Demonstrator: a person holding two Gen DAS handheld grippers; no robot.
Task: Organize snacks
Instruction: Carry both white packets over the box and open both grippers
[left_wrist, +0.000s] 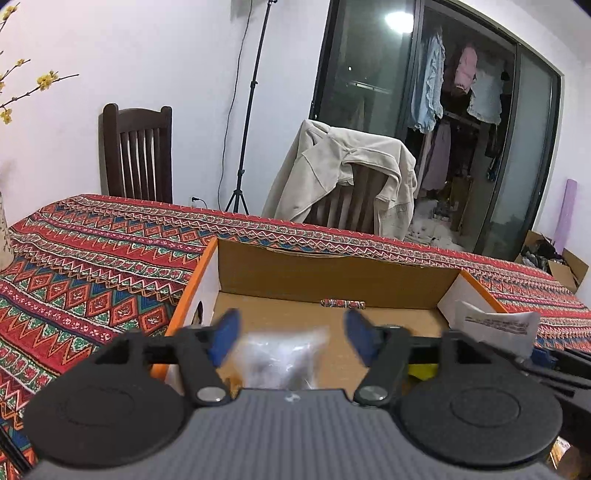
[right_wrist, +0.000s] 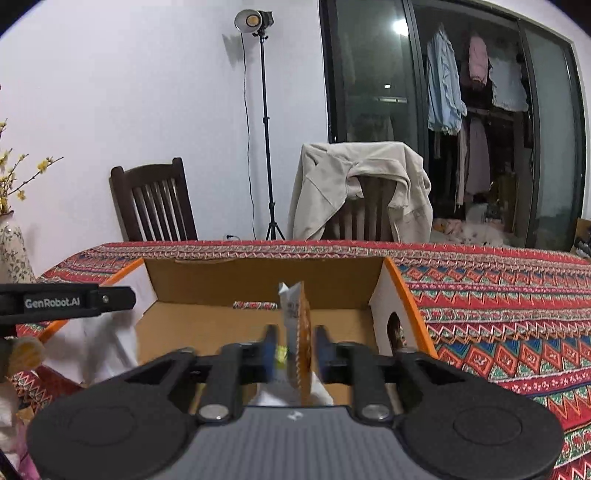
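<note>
The cardboard box (left_wrist: 332, 269) with orange rims and a brown inside sits on the table under a red patterned tablecloth (left_wrist: 92, 258); everything here is placed against that box.

Above the box's open top, toward its near edge, the left gripper (left_wrist: 291, 332) stands with its blue-padded fingers (left_wrist: 227, 328) spread apart. A clear plastic snack packet (left_wrist: 282, 360), pale and crinkled with whitish contents, lies between them over the box floor, blurred. Neither pad touches it; there is visible space on both sides, so this gripper is released.

The right gripper (right_wrist: 293, 350) also hangs over the box's near edge, further toward the right wall. Between its fingers stands an upright orange-and-white snack pouch (right_wrist: 295, 332), thin and flat, seen edge-on, with a white crimped top and some print on its white face. A bit of yellow-green shows by the left pad. The jaws stand slightly apart with narrow gaps on each side of the pouch, so the grip looks let go, though blur makes the contact hard to judge.

At the far wall of the box, on its floor, a slot (right_wrist: 255, 305) shows the tablecloth pattern. A white paper label (left_wrist: 495, 323) hangs at the box's right wall in the left wrist view. Beyond the box stand a dark wooden chair (right_wrist: 153, 206) and a chair draped with a beige jacket (right_wrist: 354, 184).
</note>
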